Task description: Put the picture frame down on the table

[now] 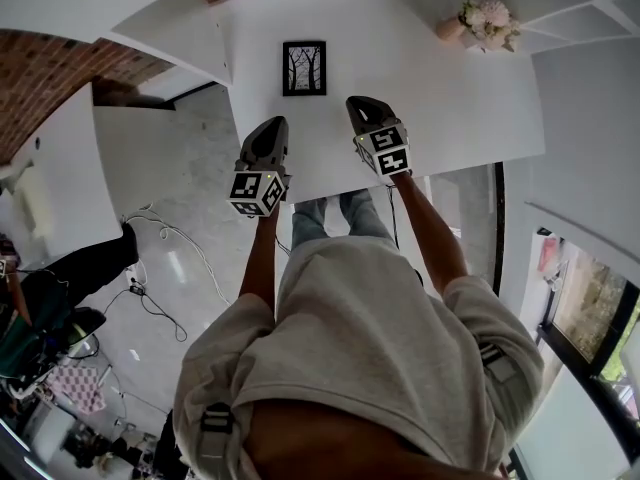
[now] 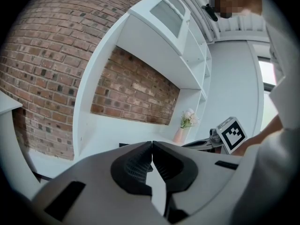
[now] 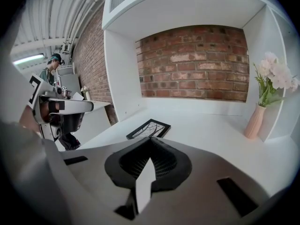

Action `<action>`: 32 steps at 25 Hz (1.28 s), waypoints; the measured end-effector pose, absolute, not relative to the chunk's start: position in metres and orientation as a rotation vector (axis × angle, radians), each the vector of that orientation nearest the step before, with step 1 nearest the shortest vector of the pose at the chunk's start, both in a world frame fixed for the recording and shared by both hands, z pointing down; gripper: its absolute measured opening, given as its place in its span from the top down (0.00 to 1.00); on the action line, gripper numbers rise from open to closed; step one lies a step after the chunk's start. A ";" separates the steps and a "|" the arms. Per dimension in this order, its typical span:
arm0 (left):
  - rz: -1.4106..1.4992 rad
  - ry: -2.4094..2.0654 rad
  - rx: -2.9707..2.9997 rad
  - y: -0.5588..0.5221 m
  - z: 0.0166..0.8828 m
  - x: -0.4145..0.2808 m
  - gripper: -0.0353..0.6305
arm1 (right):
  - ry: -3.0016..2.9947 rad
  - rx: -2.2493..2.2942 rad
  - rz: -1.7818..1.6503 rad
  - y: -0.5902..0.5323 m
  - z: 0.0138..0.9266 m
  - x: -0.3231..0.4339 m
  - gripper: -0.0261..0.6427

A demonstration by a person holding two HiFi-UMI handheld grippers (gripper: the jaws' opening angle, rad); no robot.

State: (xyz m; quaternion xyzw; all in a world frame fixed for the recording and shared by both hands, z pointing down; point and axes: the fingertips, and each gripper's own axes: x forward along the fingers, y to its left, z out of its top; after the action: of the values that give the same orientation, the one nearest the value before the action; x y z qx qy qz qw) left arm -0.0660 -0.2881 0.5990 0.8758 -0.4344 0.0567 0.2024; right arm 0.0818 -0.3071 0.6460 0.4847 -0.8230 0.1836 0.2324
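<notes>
For anything readable, what shows is the black-and-white square codes on the marker cube (image 1: pixel 256 192) that each gripper carries. They're blocky patterns, not letters. The picture frame (image 1: pixel 304 68) has a thin black border and holds a pale print of dark, bare trees.

The frame is lying flat and face up on the white table (image 1: pixel 440 108), with nothing touching it. In the head view the left gripper (image 1: pixel 274 124) sits on the near side of the frame and a bit to its left. The right gripper (image 1: pixel 358 102) is on the near side too, a bit to the frame's right. So the frame lies out ahead, between the two noses and clear of both. In the right gripper view it's ahead of the tips and a touch to their left, down on the tabletop.

Both grippers have their jaws pressed together tip to tip, and neither has anything pinched in it.

Well off to the frame's right, toward the back, there's a pinkish vase (image 1: pixel 450 28) with pale flowers (image 1: pixel 488 16). A brick wall (image 3: pixel 192 62) runs behind the frame.
</notes>
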 end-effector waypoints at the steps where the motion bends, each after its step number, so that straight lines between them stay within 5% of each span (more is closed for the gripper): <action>1: 0.155 -1.215 2.454 -0.290 0.596 -0.065 0.92 | -2.265 1.343 0.499 -0.309 0.642 0.083 0.92; 32: 0.022 -1.389 2.640 -0.333 0.483 -0.084 0.92 | -2.415 1.571 0.281 -0.346 0.521 0.097 0.92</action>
State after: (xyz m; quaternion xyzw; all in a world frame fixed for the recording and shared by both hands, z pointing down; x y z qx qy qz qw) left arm -0.0842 -0.3330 0.4829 0.8822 -0.4642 0.0072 0.0790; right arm 0.0965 -0.3457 0.5208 0.5385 -0.8280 0.0963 0.1233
